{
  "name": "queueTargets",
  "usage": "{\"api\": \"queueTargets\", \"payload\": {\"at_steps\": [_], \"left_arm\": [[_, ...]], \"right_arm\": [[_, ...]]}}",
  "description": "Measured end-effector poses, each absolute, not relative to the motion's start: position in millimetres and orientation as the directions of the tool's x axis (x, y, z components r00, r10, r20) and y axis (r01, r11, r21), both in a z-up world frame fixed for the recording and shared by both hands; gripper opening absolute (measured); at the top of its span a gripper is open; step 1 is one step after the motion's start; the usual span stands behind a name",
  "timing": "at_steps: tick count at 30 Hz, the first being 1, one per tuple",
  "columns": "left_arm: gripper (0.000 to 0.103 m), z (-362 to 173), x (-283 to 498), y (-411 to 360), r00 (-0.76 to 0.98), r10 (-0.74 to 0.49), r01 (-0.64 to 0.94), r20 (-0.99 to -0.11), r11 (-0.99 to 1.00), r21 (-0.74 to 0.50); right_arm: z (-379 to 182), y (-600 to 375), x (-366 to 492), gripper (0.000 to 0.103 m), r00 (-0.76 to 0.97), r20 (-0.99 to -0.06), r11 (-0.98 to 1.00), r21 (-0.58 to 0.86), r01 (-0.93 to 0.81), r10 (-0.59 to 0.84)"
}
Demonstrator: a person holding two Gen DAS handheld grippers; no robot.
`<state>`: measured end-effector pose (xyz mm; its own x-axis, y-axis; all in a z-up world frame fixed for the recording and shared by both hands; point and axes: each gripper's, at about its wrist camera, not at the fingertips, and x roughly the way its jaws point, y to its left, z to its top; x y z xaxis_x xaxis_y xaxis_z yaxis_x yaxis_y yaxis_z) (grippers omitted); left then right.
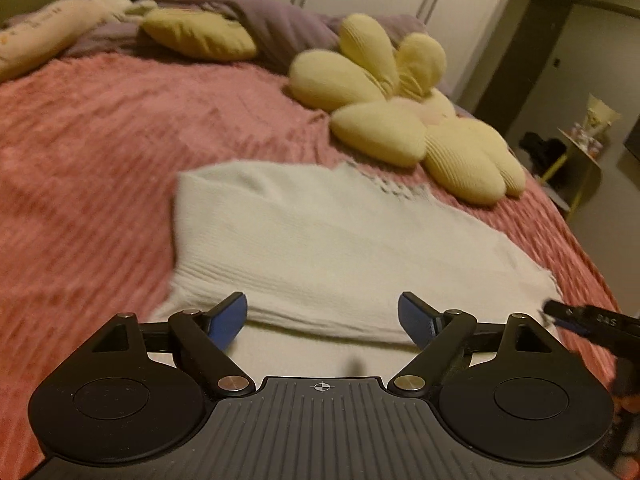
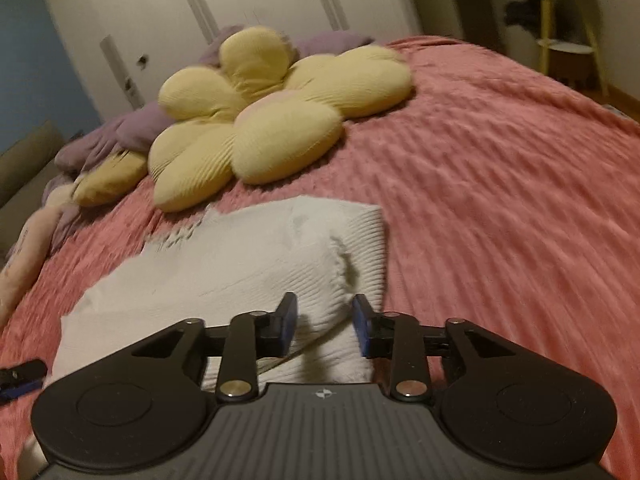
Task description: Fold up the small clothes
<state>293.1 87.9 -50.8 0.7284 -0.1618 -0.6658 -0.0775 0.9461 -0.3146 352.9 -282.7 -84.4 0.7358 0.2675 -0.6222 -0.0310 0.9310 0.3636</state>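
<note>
A white knit garment (image 1: 320, 248) lies partly folded on the pink bedspread (image 1: 88, 152). My left gripper (image 1: 322, 320) is wide open over its near edge, with nothing between the blue pads. In the right wrist view the same garment (image 2: 248, 264) shows a folded ribbed part on its right side. My right gripper (image 2: 325, 328) is open, its pads on either side of the near ribbed edge without clamping it. The tip of the right gripper shows at the right edge of the left wrist view (image 1: 576, 318).
A yellow flower-shaped cushion (image 1: 404, 120) lies just beyond the garment, also in the right wrist view (image 2: 272, 120). Purple bedding (image 1: 240, 12), a small yellow pillow (image 1: 200, 36) and a plush toy (image 1: 44, 28) lie at the head. A side table (image 2: 568, 20) stands beyond the bed.
</note>
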Motion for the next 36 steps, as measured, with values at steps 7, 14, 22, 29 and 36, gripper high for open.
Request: {"api": "queueTargets", "payload": {"at_steps": [7,14,22,29,36], "left_arm": [[0.088,-60,300,80,0.701,-0.196,-0.045,-0.686,0.948,-0.316],[0.088,-61,306,82,0.706,-0.171,-0.071,-0.687,0.948,-0.309],[0.088,-64,313,85,0.697,-0.098,-0.104,-0.71,0.966,-0.235],[0.088,-66,310,83,0.695,-0.133,-0.101,-0.707,0.955,-0.28],[0.09,-64,309,76,0.691,-0.155,-0.052,-0.706,0.964,-0.263]], "right_arm": [[-85,-280,351,0.051,0.736,-0.587,0.931,0.322,-0.169,0.337],[-75,-271,352,0.009,0.707,-0.623,0.941,0.257,-0.22,0.335],[-88,-321,363,0.014,0.682,-0.645,0.839,0.538,0.087,0.343],[-82,-323,350,0.04,0.709,-0.588,0.823,0.567,0.018,0.389],[-82,-290,355,0.04,0.685,-0.645,0.926,0.359,-0.12,0.339]]}}
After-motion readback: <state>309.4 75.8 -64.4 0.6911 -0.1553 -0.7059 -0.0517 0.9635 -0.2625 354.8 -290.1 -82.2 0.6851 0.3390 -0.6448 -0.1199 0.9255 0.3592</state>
